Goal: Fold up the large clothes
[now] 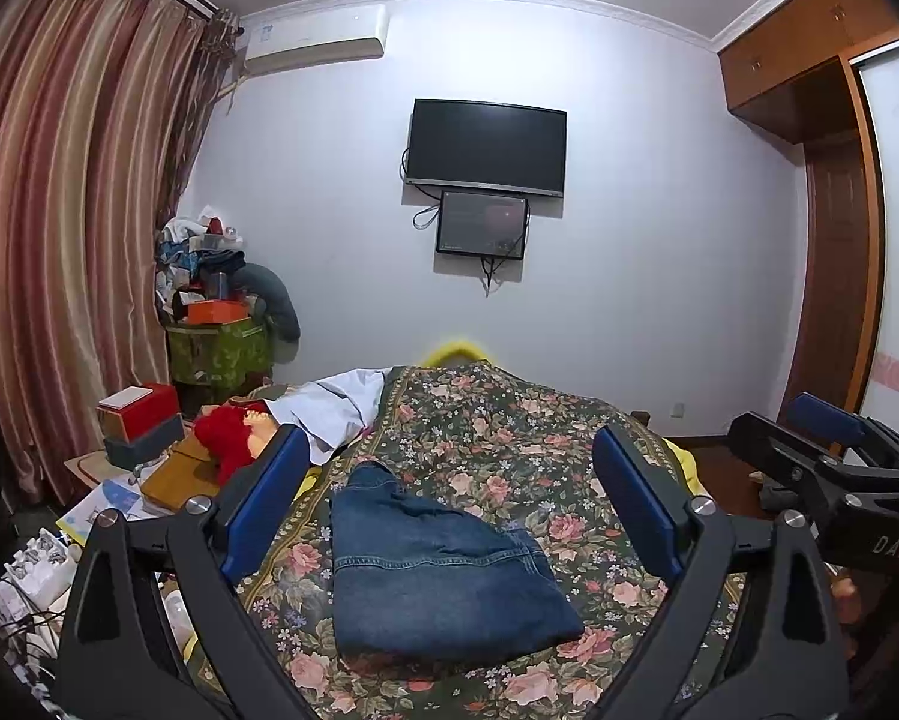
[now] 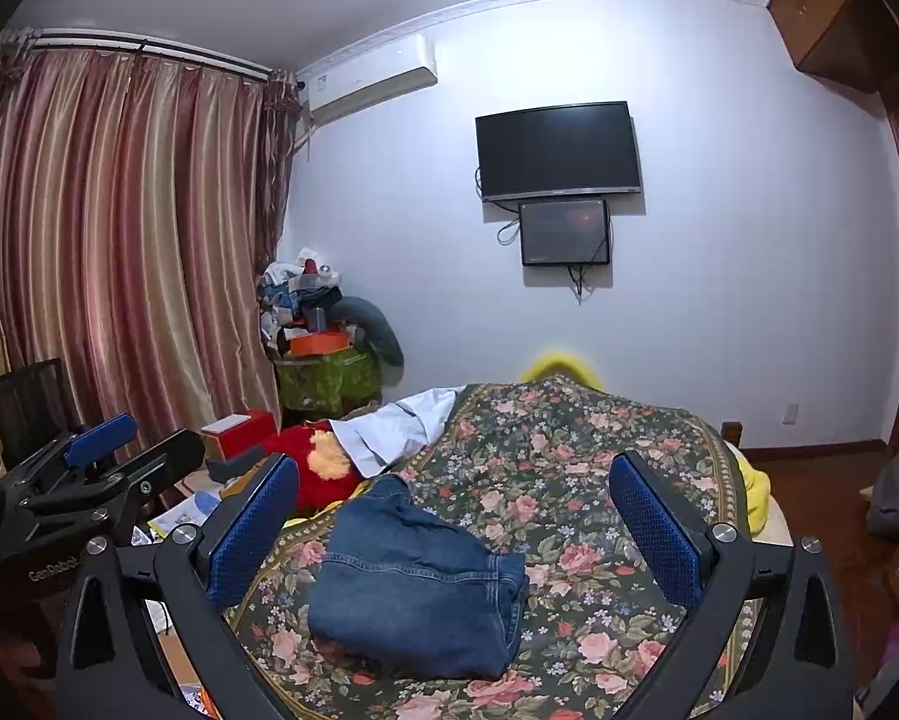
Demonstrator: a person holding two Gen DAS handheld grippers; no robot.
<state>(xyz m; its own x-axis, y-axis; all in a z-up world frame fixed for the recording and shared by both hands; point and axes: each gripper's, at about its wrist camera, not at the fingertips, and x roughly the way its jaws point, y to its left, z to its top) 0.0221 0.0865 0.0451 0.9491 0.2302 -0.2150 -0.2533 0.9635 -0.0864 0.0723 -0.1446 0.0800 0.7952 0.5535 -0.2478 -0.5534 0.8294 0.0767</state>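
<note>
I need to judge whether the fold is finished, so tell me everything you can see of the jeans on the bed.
The jeans are blue denim with lighter stitched seams, folded into a compact, roughly rectangular bundle of several layers. One narrower end sticks up, rumpled, at the far left corner. The bundle lies flat on the floral bedspread, near its front edge, touching nothing else. Neither the left gripper nor the right gripper touches it; both hang open above it.

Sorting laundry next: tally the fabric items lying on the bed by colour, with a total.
Blue: 1, folded jeans
White: 1, crumpled garment at the far left edge
Red: 1, plush toy beside the white garment
Floral dark green: 1, bedspread beneath them
Total: 4
</note>
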